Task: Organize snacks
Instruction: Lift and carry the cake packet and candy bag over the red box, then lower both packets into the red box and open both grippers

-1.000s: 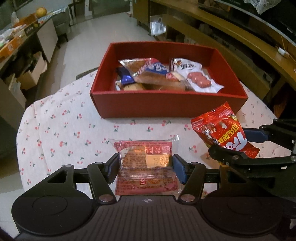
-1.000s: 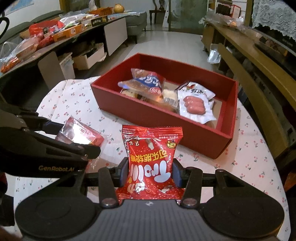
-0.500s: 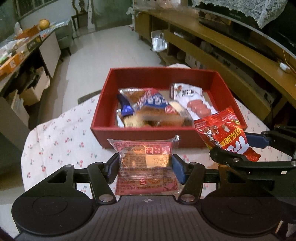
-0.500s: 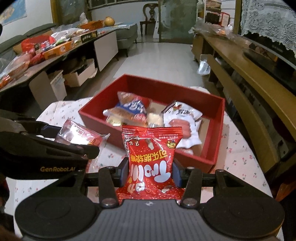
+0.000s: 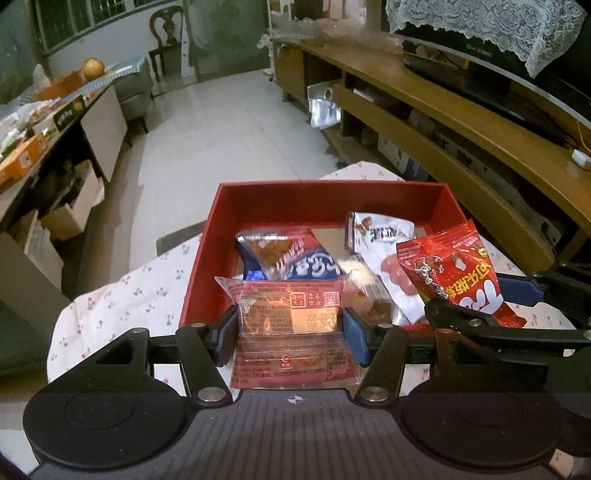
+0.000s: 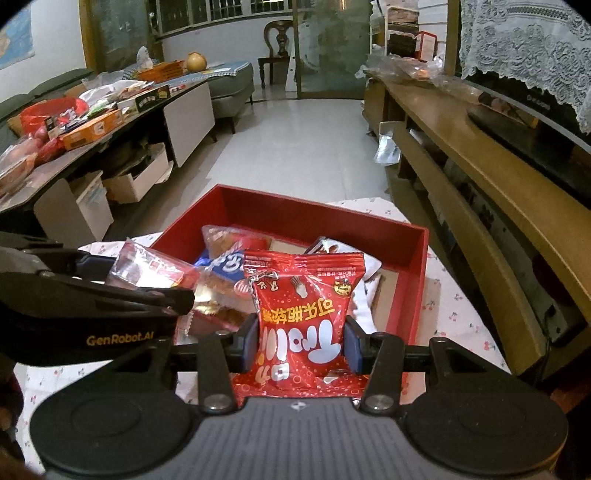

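Over red box point(image 5: 436, 206); tools clamping snack packets.

Dim indoor light, glare on shiny wrappers — fisheye bending and dark vignette at edges.

Wooden chair point(image 5: 167, 27) by far wall. Round yellow fruit point(image 6: 195, 62) on cluttered side counter point(image 6: 110, 122). Lace cloth point(image 5: 491, 29) hangs at right.

At the left of the right wrist view, the black arm of the left tongs point(image 6: 122, 295) carries "GenRobot.AI" in yellow. The clear cake wrapper's point(image 5: 291, 325) pale label shows a date beginning "2025122".
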`<action>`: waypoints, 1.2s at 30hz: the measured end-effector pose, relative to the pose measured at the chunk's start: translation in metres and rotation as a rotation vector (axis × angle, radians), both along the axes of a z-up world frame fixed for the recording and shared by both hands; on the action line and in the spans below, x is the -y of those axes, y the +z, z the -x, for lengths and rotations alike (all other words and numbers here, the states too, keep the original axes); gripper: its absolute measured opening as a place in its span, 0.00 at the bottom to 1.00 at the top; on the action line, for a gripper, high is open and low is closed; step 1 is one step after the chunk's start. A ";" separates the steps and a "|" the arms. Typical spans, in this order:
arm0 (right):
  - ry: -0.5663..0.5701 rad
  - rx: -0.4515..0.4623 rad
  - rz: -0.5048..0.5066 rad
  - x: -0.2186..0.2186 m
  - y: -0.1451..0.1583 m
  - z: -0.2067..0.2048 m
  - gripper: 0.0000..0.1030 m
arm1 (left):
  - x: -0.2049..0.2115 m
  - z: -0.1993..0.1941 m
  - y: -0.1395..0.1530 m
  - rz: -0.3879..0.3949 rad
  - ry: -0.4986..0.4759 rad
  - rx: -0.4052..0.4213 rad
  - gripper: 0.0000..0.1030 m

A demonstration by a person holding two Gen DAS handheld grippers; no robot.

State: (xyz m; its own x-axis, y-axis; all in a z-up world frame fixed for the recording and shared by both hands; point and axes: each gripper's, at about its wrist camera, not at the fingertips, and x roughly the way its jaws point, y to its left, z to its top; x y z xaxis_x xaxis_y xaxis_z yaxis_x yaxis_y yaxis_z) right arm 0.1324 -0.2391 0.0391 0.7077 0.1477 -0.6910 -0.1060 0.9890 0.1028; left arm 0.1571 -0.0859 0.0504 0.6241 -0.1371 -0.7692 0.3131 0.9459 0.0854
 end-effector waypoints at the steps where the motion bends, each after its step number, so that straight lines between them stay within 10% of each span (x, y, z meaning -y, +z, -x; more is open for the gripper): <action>1: -0.004 0.002 0.000 0.001 0.000 -0.002 0.64 | 0.001 -0.003 0.000 0.001 0.002 0.003 0.62; 36: -0.031 -0.045 0.059 0.003 -0.031 -0.071 0.66 | 0.008 -0.061 -0.030 -0.018 0.068 -0.034 0.72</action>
